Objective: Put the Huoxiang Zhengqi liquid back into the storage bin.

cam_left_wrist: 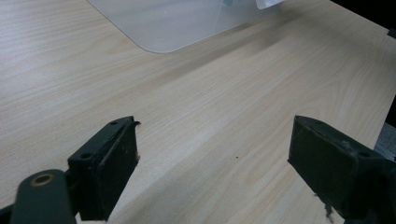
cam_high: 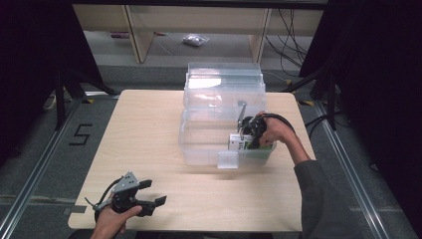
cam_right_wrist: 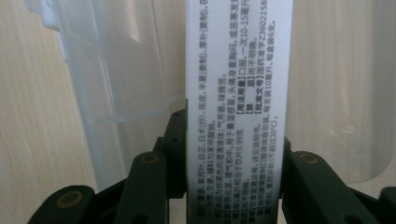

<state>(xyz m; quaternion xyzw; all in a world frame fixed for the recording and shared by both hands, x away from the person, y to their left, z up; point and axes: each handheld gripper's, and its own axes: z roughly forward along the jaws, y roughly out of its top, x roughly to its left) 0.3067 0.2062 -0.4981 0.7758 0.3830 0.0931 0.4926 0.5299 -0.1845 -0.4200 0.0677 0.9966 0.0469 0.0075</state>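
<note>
A clear plastic storage box (cam_high: 209, 134) stands on the wooden table (cam_high: 149, 129), its lid tilted up at the back. My right gripper (cam_high: 250, 135) reaches down into the box's right front corner and is shut on a white and green carton (cam_high: 239, 143). In the right gripper view the carton (cam_right_wrist: 238, 93) stands between the two jaws, its white side covered in small printed text, with the clear box wall (cam_right_wrist: 121, 79) behind it. My left gripper (cam_high: 152, 196) rests low near the table's front left edge, open with nothing between its fingers (cam_left_wrist: 112, 158).
The box's lid (cam_high: 224, 87) leans back behind the box. A small clear latch tab (cam_high: 227, 159) hangs from the box's front wall. A corner of the clear box (cam_left_wrist: 173, 23) lies ahead of the left gripper. Bare table spreads left and in front of the box.
</note>
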